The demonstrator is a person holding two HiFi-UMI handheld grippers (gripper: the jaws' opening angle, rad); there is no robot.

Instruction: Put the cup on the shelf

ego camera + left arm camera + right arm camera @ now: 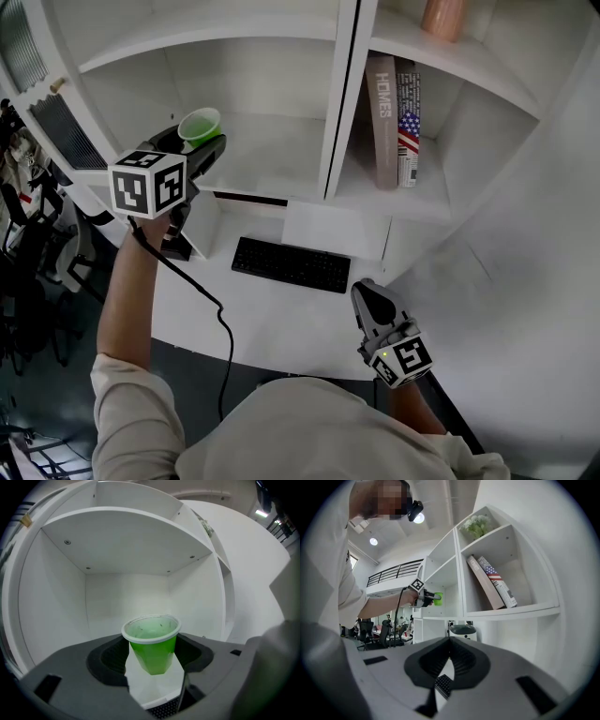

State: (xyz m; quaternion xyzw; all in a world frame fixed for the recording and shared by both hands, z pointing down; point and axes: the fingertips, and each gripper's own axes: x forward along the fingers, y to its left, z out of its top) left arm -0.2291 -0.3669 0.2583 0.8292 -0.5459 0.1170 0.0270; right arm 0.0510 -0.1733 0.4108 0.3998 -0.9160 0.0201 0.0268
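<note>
My left gripper (pixel 201 142) is shut on a green plastic cup (pixel 200 125) and holds it upright, raised in front of the left compartment of the white shelf (pixel 281 164). In the left gripper view the cup (pixel 152 645) sits between the two dark pads (pixel 111 657), clear of any board, with the bare compartment behind it and the shelf board (pixel 126 531) above. From the right gripper view the cup (pixel 437 598) shows small and far off at the shelf's front. My right gripper (pixel 369 296) hangs low over the desk with its jaws shut and nothing in them.
A black keyboard (pixel 291 264) lies on the white desk (pixel 281 323) below the shelf. Two books (pixel 394 122) lean in the right compartment, and a copper-coloured vessel (pixel 442 17) stands on the board above them. A black cable (pixel 217 319) trails from the left gripper.
</note>
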